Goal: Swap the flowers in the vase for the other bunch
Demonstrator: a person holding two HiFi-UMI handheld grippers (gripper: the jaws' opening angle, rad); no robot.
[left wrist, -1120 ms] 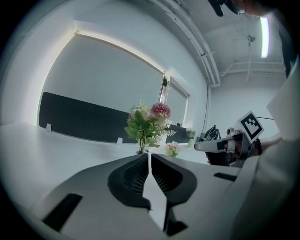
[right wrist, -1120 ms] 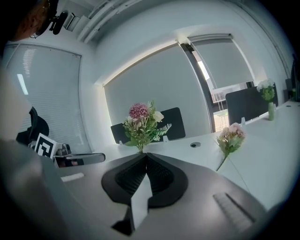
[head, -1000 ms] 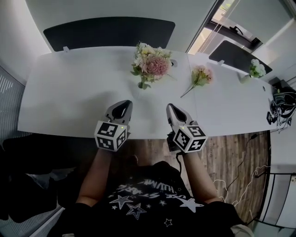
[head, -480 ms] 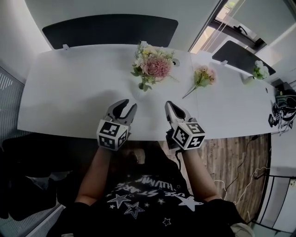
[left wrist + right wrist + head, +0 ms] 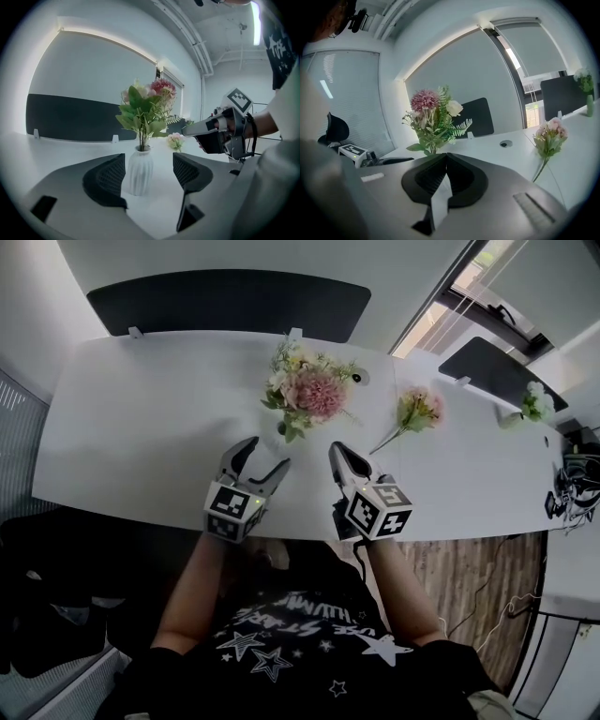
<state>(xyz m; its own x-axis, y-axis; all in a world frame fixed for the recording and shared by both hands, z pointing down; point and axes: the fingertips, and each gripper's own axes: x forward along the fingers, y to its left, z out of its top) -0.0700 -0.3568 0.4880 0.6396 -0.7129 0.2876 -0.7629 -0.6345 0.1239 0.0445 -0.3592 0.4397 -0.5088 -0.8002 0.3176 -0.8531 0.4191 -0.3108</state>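
Swap not started: orig. flowers (image 5: 309, 390) in vase (image 5: 139, 169), 2nd bunch (image 5: 415, 413) on desk (image 5: 141, 409); left gripper (image 5: 268, 454) jaws just opening wide, empty; right gripper (image 5: 336, 448) jaws shut, empty.

- White table (image 5: 141, 418), mostly bare.
- Vase (image 5: 140, 171) of flowers (image 5: 309, 390) stands upright, just ahead of left claw (image 5: 267, 454).
- Loose bunch (image 5: 417, 412) lies flat, ahead-right of right claw (image 5: 337, 450).
- Grommet (image 5: 361, 377) beyond vase.

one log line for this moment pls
left tongs: just been opening, nothing between, facing white ribbed vase | right tongs: shut, empty | mixed pink bouquet: in vase | loose pink bunch: lying on white table
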